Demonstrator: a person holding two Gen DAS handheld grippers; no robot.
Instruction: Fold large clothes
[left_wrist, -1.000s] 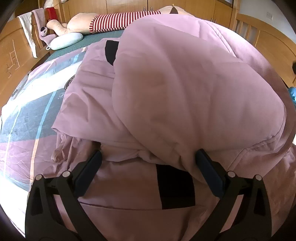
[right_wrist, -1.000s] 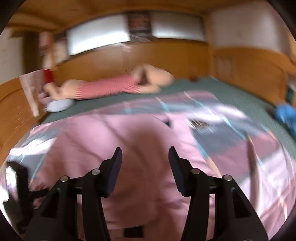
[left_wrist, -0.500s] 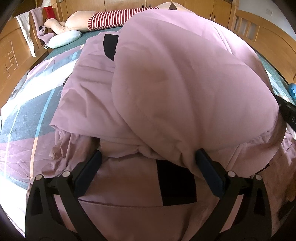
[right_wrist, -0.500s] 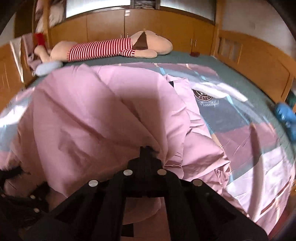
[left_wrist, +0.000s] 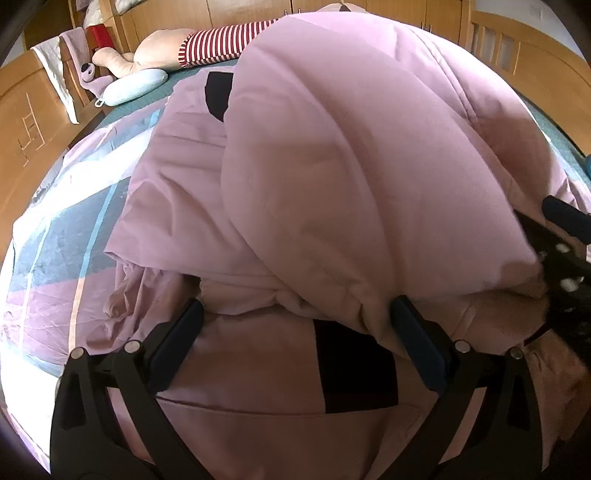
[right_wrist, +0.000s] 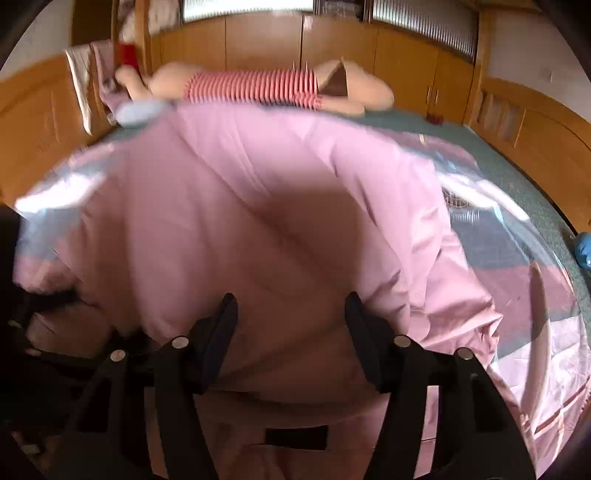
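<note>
Garment: your pink padded coat (left_wrist: 351, 177) lies heaped on the bed, one bulging half folded over the other. A black patch (left_wrist: 354, 365) shows on the lower layer and a second black patch (left_wrist: 218, 94) near the far edge.
Fold edge: the thick rolled edge of the upper layer runs across just ahead of both your grippers; in the right wrist view the coat (right_wrist: 258, 221) fills the middle of the frame.
Left gripper (left_wrist: 295, 339): your jaws stand wide apart over the lower layer. The right finger pad (left_wrist: 417, 343) sits against the overhanging fold; the left pad is clear of it. Nothing is pinched between them.
Right gripper (right_wrist: 291, 336): your jaws are opening, now at a middling gap. Pink fabric lies between and under the fingers, but the pads do not press on it. From the left wrist view this gripper (left_wrist: 561, 258) shows at the right edge, close against the fold.
Bed cover (left_wrist: 59, 236): a sheet of pink, grey-blue and white panels, spread under the coat, creased at the near right side.
Plush toy (right_wrist: 258, 86): a long stuffed animal in a red-and-white striped shirt, lying across the far end of the bed, well apart from the coat.
Cushion (left_wrist: 135, 86): pale blue, beside the toy at the far left.
Surround: wooden bed frame (right_wrist: 535, 136) and wooden cupboard doors behind.
</note>
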